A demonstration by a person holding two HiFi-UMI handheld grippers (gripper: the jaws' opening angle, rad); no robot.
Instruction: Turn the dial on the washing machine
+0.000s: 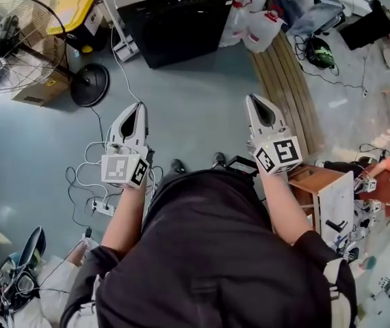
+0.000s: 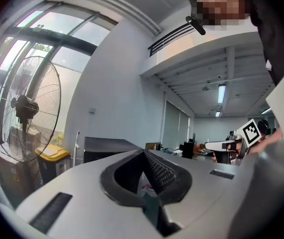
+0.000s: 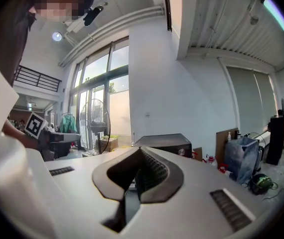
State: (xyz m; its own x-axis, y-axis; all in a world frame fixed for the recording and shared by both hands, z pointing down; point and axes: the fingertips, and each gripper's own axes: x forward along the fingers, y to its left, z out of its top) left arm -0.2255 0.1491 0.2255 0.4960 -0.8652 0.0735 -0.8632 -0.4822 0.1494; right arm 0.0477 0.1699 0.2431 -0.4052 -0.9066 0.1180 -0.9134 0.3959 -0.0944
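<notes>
Grey floor [image 1: 195, 108], washing machine [image 1: 178, 19] at 12 o'clock, fan [image 1: 17, 43] at 10, yellow bin [image 1: 79, 12] lidded, left gripper [image 1: 138, 106] and right gripper [image 1: 252, 100] closed, empty.

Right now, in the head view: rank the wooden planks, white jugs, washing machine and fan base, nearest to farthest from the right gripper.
1. Wooden planks, on the floor just right of the right gripper.
2. White jugs and washing machine, both ahead: too close to call.
3. Fan base, far left.

Open floor [image 1: 195, 108] before washing machine [image 1: 178, 19]
</notes>
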